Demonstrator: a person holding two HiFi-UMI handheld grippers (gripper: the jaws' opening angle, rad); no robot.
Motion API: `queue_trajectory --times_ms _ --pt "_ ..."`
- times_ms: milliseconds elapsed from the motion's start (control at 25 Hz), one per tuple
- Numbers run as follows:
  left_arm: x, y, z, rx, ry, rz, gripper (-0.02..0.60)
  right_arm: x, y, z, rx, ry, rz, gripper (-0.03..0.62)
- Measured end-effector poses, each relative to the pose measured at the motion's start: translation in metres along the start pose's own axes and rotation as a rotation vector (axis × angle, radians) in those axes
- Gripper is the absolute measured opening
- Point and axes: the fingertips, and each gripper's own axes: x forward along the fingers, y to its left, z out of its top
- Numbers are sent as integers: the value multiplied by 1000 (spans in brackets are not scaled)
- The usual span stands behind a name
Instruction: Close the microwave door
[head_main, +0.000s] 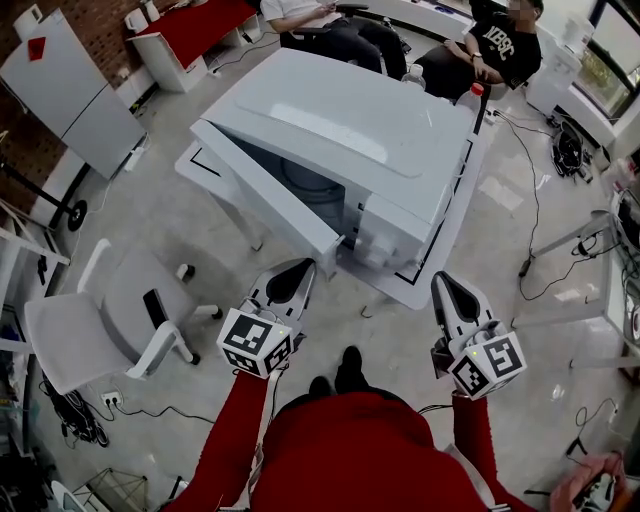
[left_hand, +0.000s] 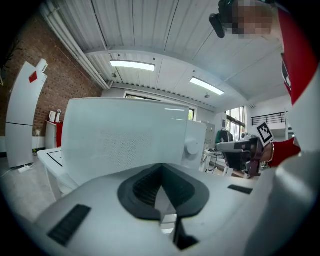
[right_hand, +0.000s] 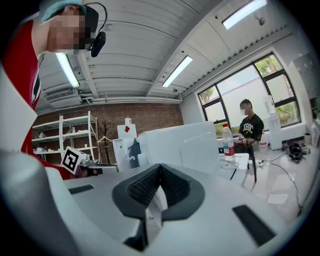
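A white microwave (head_main: 350, 130) stands on a white table (head_main: 452, 232). Its door (head_main: 265, 195) is swung open toward me and to the left, showing the cavity behind it. My left gripper (head_main: 300, 266) is shut and empty, its tip just in front of the door's free end, apart from it. In the left gripper view the door (left_hand: 120, 142) fills the middle ahead of that gripper (left_hand: 161, 168), with the control knob (left_hand: 191, 147) to its right. My right gripper (head_main: 442, 282) is shut and empty near the table's front corner. The right gripper view shows the microwave (right_hand: 182, 145) beyond this gripper (right_hand: 160, 168).
A white office chair (head_main: 100, 320) stands on the floor at my left. A bottle with a red cap (head_main: 478, 92) stands on the table's far corner. Two people sit beyond the table. Cables (head_main: 535, 230) trail over the floor at the right.
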Motion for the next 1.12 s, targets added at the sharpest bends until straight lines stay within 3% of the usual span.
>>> queue_trajectory --times_ms 480,1120 --pt "54 1 11 49 30 -12 8 9 -15 -1 10 27 8 11" --pt "72 -1 18 -23 8 40 8 14 -7 -12 33 61 51 11"
